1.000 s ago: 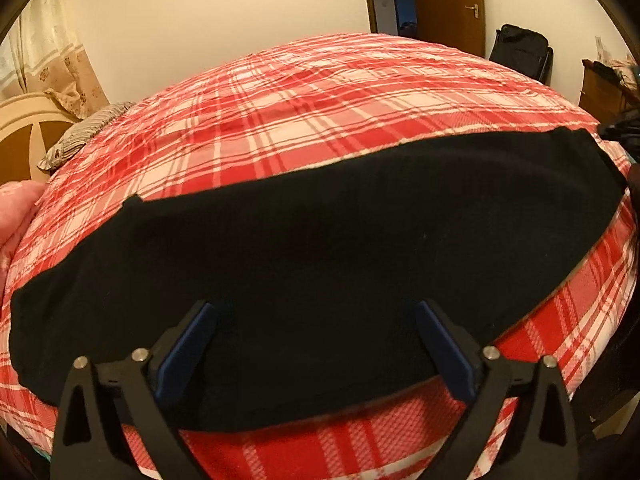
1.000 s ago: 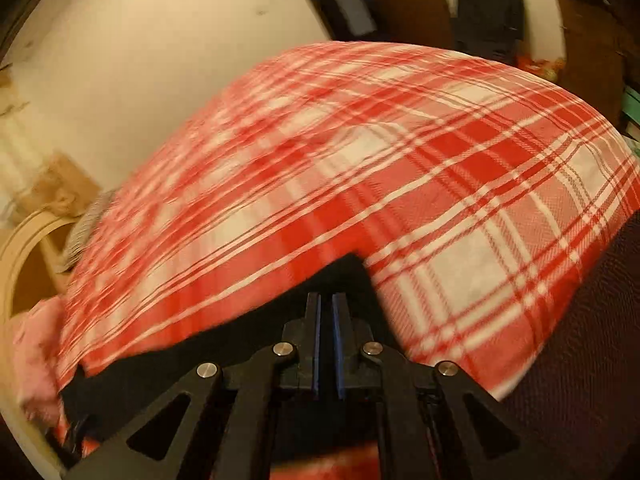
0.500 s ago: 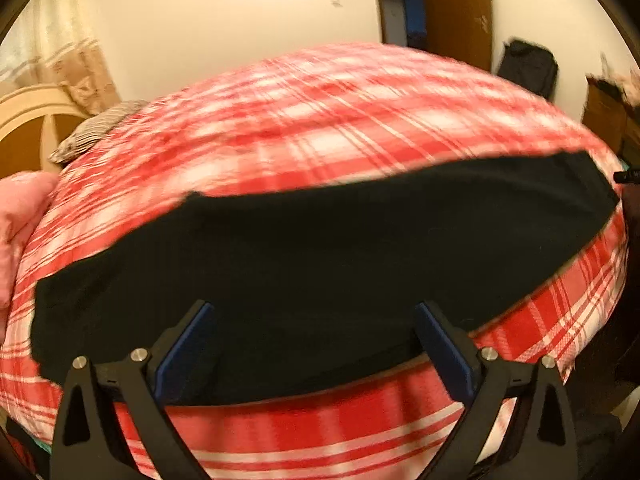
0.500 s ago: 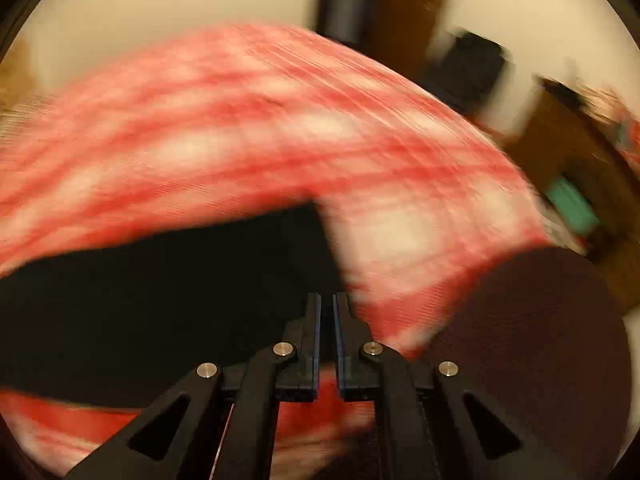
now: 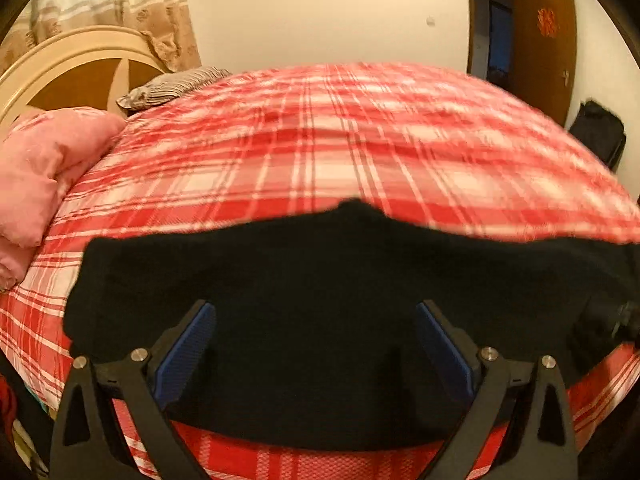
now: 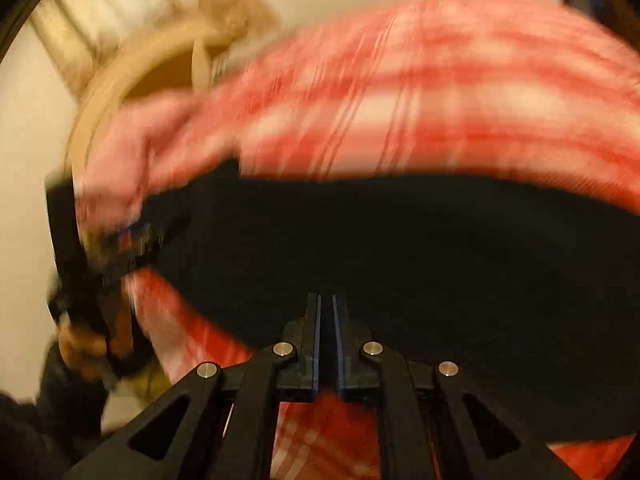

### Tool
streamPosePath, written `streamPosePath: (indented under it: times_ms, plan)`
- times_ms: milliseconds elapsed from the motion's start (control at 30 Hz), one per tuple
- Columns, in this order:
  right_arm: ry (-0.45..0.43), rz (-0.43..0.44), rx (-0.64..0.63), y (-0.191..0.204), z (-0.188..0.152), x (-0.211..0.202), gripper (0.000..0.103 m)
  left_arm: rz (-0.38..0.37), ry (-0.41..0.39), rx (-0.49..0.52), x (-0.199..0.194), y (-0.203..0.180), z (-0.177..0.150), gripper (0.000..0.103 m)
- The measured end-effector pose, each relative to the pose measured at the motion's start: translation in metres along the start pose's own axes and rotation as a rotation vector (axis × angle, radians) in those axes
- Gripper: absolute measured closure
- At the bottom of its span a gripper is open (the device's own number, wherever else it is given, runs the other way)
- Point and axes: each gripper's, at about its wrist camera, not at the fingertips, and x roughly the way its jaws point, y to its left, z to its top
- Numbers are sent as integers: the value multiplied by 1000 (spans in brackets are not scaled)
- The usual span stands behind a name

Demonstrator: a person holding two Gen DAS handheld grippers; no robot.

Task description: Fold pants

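Black fabric pants (image 5: pixel 340 304) lie across the near edge of the red-and-white plaid bedsheet (image 5: pixel 340 152), handy for folding. Left gripper (image 5: pixel 316 344) hovers over them, fingers wide, empty. Right gripper (image 6: pixel 327 340) has fingers nearly together at the pants' edge; whether cloth is pinched, cannot tell.

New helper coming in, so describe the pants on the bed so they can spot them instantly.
Start from the big bed with the red-and-white checked cover. Along its near edge lies one wide, flat, dark garment: the black pants. They are the only plain black thing on the bed, unlike the pink quilt and the striped pillow by the headboard.
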Motion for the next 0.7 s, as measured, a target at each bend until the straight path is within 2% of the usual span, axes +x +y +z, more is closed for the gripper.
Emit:
streamPosePath:
  times_ms: [67, 133, 200, 300, 367, 467, 533, 633, 700]
  plan:
    - [-41, 16, 19, 1, -15, 0, 97, 15, 23, 38, 4, -4, -8, 1]
    - [9, 69, 67, -4, -21, -1, 97, 1, 57, 50, 7, -4, -18, 1]
    - [62, 103, 99, -9, -24, -1, 97, -37, 67, 19, 5, 3, -30, 1]
    - [129, 81, 36, 1, -21, -1, 97, -53, 80, 10, 3, 12, -37, 0]
    - [94, 94, -15, 12, -4, -10, 97, -58, 84, 8, 2, 13, -38, 0]
    - [-28, 148, -23, 11, 31, -24, 97, -50, 97, 17, 2, 10, -34, 0]
    - [-101, 128, -40, 10, 53, -33, 97, -62, 94, 4, -1, 9, -26, 2]
    - [-124, 112, -84, 11, 78, -27, 97, -88, 37, -18, -11, 7, -11, 2]
    - [-85, 120, -121, 15, 89, -13, 97, -118, 14, -31, -11, 0, 0, 2]
